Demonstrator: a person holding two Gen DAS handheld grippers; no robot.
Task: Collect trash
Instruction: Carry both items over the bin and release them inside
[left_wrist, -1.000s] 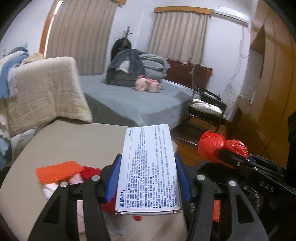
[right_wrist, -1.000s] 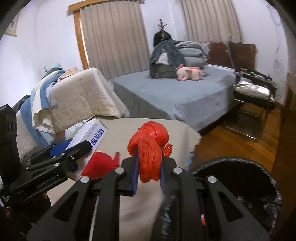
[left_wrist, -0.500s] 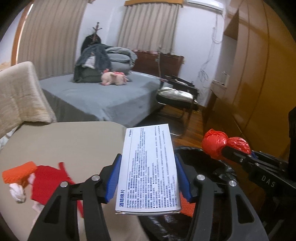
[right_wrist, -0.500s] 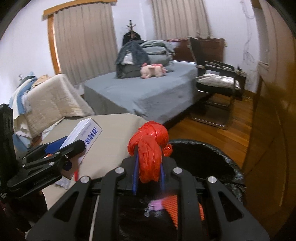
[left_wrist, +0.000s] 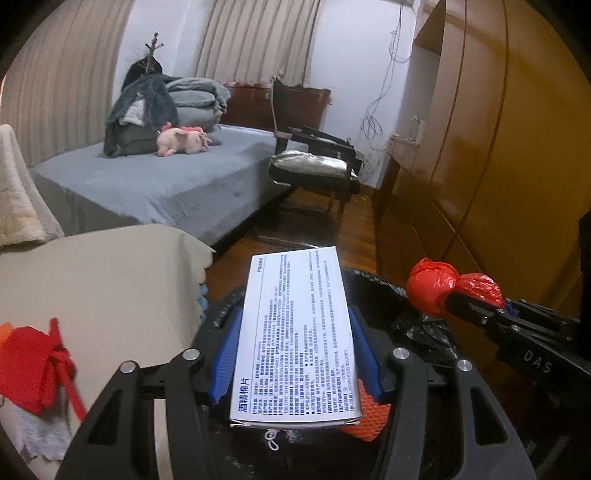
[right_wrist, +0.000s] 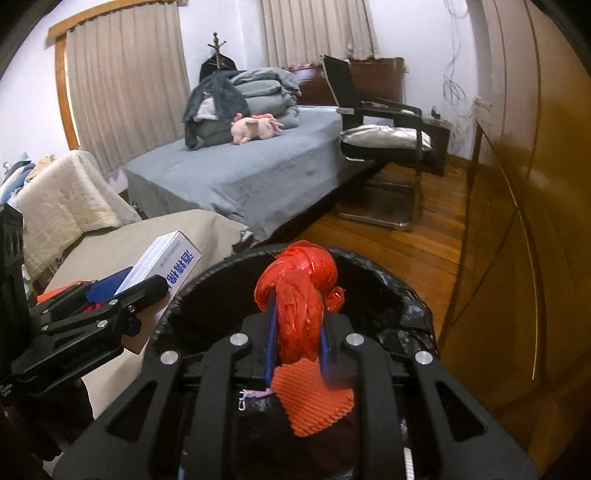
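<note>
My left gripper (left_wrist: 295, 350) is shut on a white printed box (left_wrist: 295, 332), its blue pads pressing the box's two long sides. The box hangs over the near rim of a black-lined trash bin (left_wrist: 373, 284). My right gripper (right_wrist: 297, 343) is shut on a knotted red plastic bag (right_wrist: 299, 295), held above the bin's opening (right_wrist: 369, 280). An orange foam net (right_wrist: 314, 398) lies inside the bin below the red bag. From the right wrist view the left gripper (right_wrist: 147, 280) and its box (right_wrist: 166, 258) sit at the bin's left edge.
A beige-covered table (left_wrist: 92, 280) lies left of the bin, with red cloth trash (left_wrist: 33, 362) and grey paper on it. Beyond are a grey bed (left_wrist: 166, 184), a black chair (left_wrist: 314, 170) and wooden floor. A wooden wardrobe (left_wrist: 498, 166) stands close on the right.
Both grippers have swung right, away from the beige table, and sunk a little, so the box and red bag now hang over the bin. Neither grip has changed.
</note>
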